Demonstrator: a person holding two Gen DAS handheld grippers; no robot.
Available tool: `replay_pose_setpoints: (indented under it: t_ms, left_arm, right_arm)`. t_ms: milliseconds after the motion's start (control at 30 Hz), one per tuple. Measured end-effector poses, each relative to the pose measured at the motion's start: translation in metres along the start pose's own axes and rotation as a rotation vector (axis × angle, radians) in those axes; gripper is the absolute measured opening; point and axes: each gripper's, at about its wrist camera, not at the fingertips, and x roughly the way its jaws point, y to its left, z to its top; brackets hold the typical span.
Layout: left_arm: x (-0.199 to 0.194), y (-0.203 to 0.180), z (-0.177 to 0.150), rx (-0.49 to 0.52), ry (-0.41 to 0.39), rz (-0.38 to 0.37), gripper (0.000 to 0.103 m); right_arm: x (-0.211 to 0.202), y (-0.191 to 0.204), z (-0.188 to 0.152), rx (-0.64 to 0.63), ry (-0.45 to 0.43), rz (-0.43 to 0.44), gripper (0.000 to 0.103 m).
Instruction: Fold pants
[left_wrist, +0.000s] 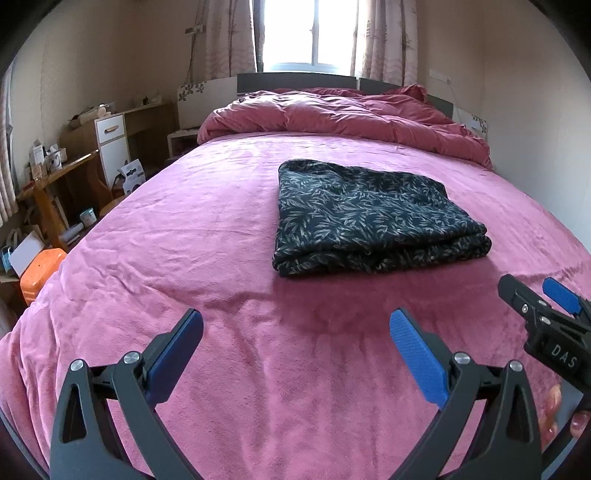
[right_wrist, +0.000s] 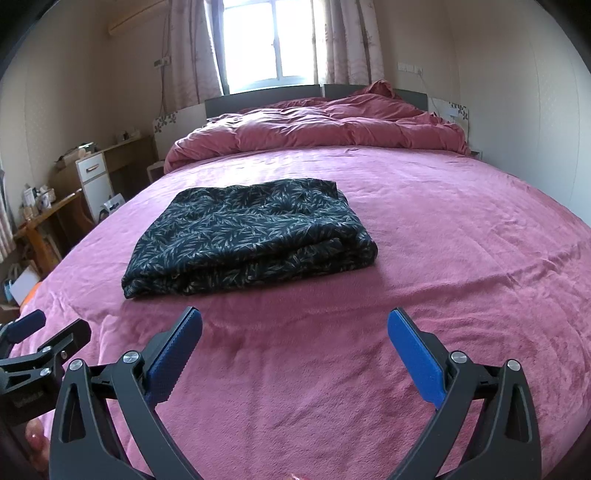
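Both tongs, left tongs (left_wrist: 295, 350) and right tongs (right_wrist: 294, 349), gape empty; soft, limp pants (right_wrist: 243, 236) mid-bed (left_wrist: 184, 258) look best pinched at corners.

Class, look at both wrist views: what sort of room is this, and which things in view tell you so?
Most likely a home bedroom: a large bed with a pink cover, a bunched duvet at its headboard, and a curtained window behind it.

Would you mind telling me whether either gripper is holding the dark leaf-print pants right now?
No: the left gripper and right gripper are both open and empty, short of the folded pants on the bed.
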Motion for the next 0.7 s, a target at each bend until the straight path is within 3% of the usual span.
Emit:
replay_pose_setpoints:
  t_ms: [700]
  left_arm:
    - [0.002, 0.0011, -0.0008, -0.003, 0.014, -0.001, 0.101]
  right_arm:
    - [0.0014, 0.0008, -0.0032, -0.004, 0.011, 0.001, 0.1]
